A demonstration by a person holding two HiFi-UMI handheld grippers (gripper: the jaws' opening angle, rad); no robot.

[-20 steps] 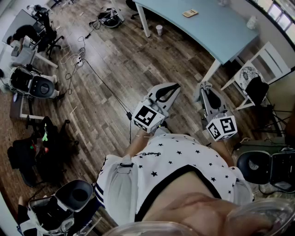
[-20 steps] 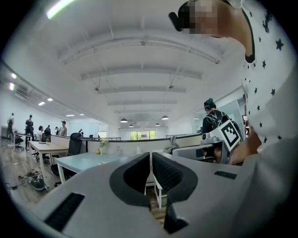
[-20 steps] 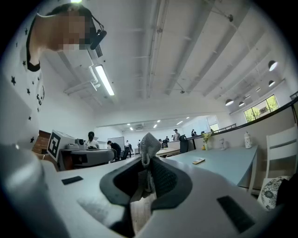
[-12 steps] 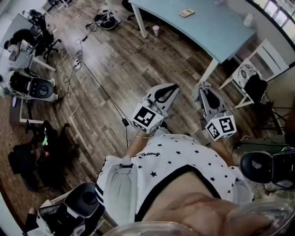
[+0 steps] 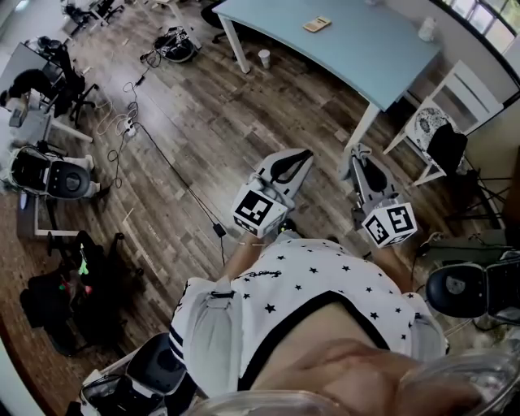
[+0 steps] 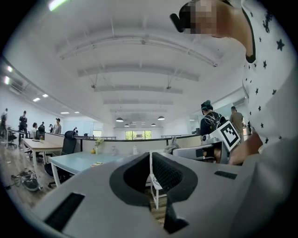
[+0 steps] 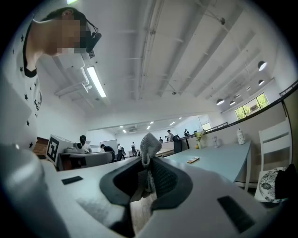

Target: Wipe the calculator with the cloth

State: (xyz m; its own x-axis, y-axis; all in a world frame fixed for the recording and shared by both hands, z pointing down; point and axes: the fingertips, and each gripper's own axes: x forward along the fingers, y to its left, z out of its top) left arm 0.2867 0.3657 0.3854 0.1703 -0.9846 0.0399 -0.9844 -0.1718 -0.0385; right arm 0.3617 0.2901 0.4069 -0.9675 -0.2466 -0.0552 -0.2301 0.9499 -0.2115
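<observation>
The calculator [image 5: 317,24] lies flat on the far side of the light-blue table [image 5: 382,65], well ahead of both grippers. It also shows small in the left gripper view as calculator [image 6: 98,163] and in the right gripper view as calculator [image 7: 192,160]. My right gripper [image 5: 360,158] is held close to the person's body and is shut on a grey cloth [image 7: 148,146], whose tip sticks up above the jaws. My left gripper [image 5: 301,156] is beside it, jaws closed together with nothing between them.
A paper cup [image 5: 264,58] stands on the wood floor by a table leg. A white chair [image 5: 455,93] and a black-draped seat [image 5: 445,146] stand right of the table. Cables [image 5: 130,122], office chairs [image 5: 49,175] and bags crowd the left. A bottle [image 5: 426,30] stands on the table.
The floor and the things on the left have slid down and back in the head view as the person walks toward the table. Both grippers keep their places and states.
</observation>
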